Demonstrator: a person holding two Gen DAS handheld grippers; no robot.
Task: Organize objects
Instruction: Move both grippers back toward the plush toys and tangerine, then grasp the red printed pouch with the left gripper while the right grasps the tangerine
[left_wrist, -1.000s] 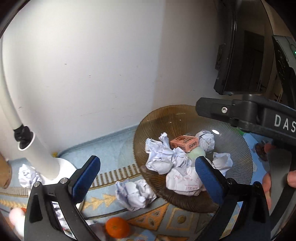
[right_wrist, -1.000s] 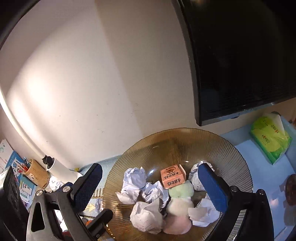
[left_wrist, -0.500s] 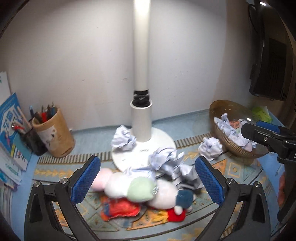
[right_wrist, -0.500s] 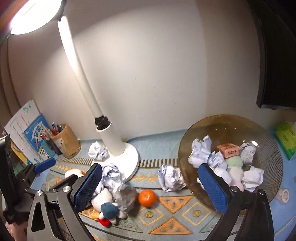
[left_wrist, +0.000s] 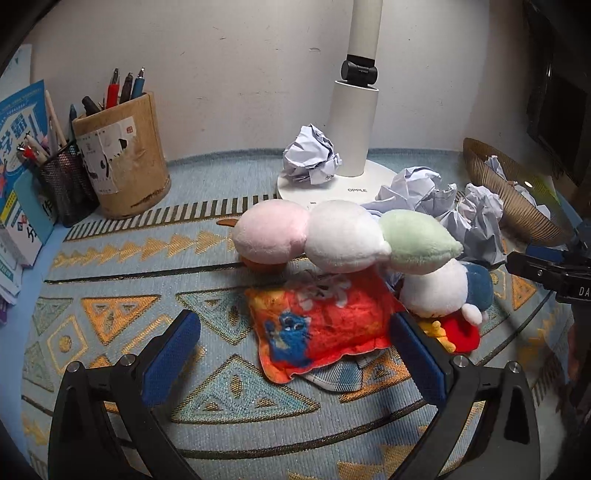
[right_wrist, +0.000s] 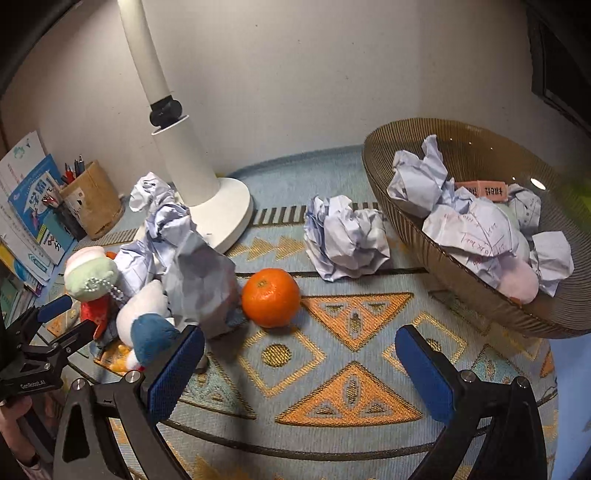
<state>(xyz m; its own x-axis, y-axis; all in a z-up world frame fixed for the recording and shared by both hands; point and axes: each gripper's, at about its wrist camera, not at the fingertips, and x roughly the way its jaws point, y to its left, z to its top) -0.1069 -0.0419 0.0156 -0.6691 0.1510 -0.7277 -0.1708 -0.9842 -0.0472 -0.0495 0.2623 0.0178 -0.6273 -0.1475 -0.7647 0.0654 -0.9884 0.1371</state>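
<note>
Orange lies just ahead of my right gripper, slightly left of centre; my left gripper faces the pouch. Both gape wide, empty.

A brown ribbed glass bowl sits on the patterned mat, holding crumpled paper balls, a pink box and a pastel plush. Outside it, one crumpled paper ball lies just beside the rim, near an orange. Further left, a three-ball plush, red pouch, white-and-blue plush and more crumpled paper are heaped together.
</note>
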